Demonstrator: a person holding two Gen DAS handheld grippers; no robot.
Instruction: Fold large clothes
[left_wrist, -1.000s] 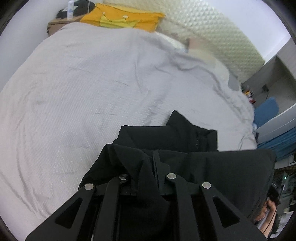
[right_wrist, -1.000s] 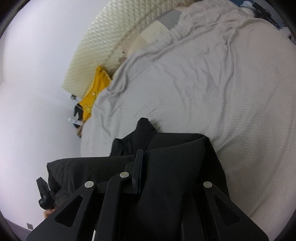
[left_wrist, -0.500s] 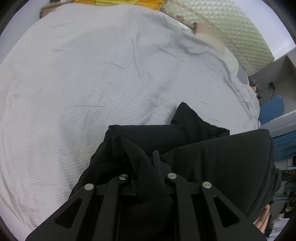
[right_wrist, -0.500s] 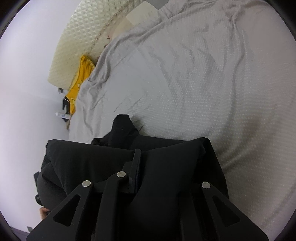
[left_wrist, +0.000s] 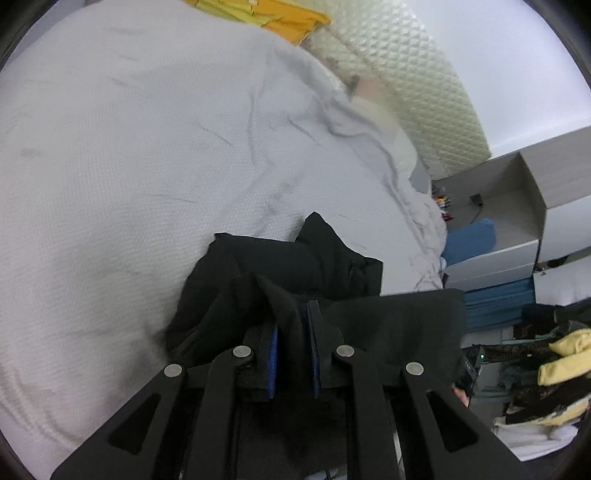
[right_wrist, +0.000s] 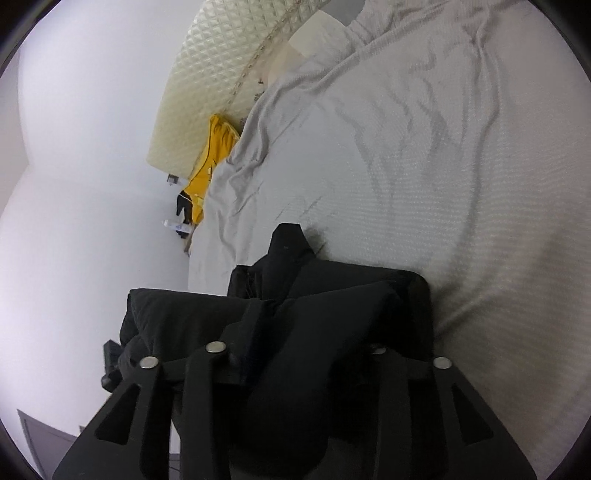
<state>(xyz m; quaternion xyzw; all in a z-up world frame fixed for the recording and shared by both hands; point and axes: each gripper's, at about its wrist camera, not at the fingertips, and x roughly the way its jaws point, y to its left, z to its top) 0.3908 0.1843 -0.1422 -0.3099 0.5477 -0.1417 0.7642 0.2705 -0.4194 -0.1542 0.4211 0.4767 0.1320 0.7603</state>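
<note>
The black garment (left_wrist: 332, 266) lies folded on the bed (left_wrist: 110, 166) just ahead of both claws. Left claw (left_wrist: 293, 332) pinches 1 soft fold; right claw (right_wrist: 314, 332) has just been opening, limp cloth draped between its jaws. Likely light and floppy: grip edges.

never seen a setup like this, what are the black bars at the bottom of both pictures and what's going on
The black bars are two-finger grippers, one held in each of a person's hands, each with a wide-angle camera looking along its fingers. One picture is from the left gripper, the other from the right gripper. Both look down at a bed with a white bedspread. On it lies a black garment, partly folded. The left gripper pinches a fold of it between its blue pads. The right gripper's jaws have just been opening; cloth is still bunched between them.
</note>
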